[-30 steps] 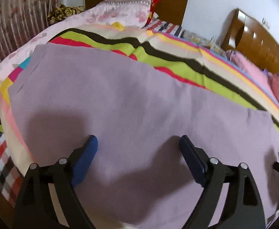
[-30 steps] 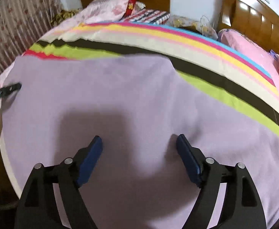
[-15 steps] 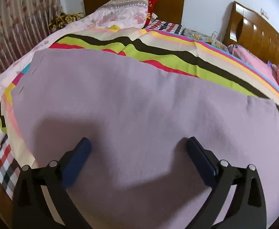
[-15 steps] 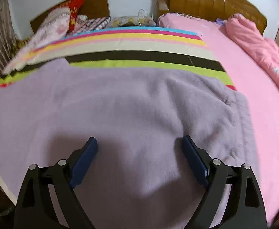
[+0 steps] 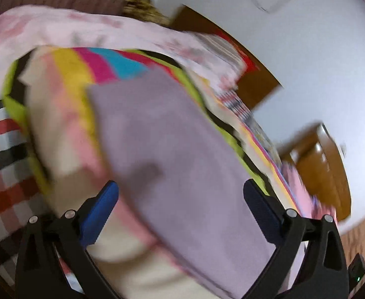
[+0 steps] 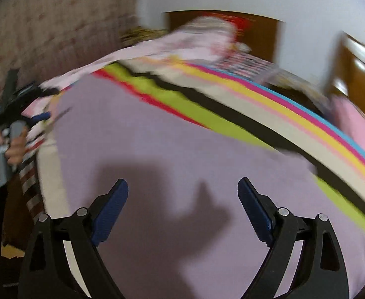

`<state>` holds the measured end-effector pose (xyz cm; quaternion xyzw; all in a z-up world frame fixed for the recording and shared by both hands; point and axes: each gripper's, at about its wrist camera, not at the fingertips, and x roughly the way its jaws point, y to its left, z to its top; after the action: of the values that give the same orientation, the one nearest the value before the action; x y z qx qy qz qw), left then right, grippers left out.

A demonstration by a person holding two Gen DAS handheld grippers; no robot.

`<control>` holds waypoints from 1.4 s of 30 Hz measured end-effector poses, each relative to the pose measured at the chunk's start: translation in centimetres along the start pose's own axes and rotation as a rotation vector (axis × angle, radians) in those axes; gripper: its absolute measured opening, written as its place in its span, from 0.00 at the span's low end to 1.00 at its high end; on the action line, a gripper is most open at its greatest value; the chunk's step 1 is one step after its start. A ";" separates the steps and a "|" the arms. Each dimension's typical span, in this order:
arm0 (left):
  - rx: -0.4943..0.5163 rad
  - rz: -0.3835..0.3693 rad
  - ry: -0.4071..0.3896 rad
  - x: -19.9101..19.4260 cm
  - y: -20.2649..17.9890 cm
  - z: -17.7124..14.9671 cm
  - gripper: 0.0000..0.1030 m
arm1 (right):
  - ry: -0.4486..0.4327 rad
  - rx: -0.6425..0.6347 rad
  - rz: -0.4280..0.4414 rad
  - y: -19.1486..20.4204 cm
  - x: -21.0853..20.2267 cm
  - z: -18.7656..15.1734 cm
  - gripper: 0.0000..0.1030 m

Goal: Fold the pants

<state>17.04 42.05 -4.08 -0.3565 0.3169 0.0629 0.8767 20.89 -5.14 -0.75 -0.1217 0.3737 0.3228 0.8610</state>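
The lilac pants (image 6: pixel 157 154) lie spread flat on a striped bedspread (image 6: pixel 269 109). In the left wrist view the pants (image 5: pixel 172 154) run away from me as a long strip, badly blurred. My left gripper (image 5: pixel 181 194) is open and empty, above the near end of the pants and tilted. It also shows at the far left of the right wrist view (image 6: pixel 36 109), held in a hand at the pants' left end. My right gripper (image 6: pixel 182 191) is open and empty above the middle of the pants.
Pillows (image 6: pixel 202 37) lie at the bed's head against a wooden headboard (image 6: pixel 257 32). A second wooden headboard (image 5: pixel 322 164) and a pink bed (image 6: pixel 357 119) are at the right. A checked sheet (image 5: pixel 0 154) hangs at the bed's left edge.
Both grippers swung sharply, so both views are blurred. The left one rolled and moved towards the pants' left end. The right one turned back left, away from the pink bed. Both stayed open.
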 end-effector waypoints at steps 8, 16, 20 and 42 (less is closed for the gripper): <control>-0.084 -0.001 0.024 -0.6 4.0 2.2 0.95 | 0.067 -0.361 0.226 13.9 9.4 7.0 0.72; -0.119 0.037 0.091 -1.1 6.4 2.3 0.94 | 0.126 -0.683 0.148 23.2 14.8 7.6 0.59; -0.122 -0.015 0.096 -1.7 7.0 2.4 0.94 | 0.085 -0.843 0.001 25.0 15.3 6.1 0.44; -0.252 -0.244 0.105 7.0 6.7 4.8 0.37 | 0.049 -0.442 0.282 20.9 15.5 9.7 0.16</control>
<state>22.74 49.32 -9.57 -0.5023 0.3063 -0.0236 0.8083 20.76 22.37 -4.59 -0.2613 0.3280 0.5102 0.7509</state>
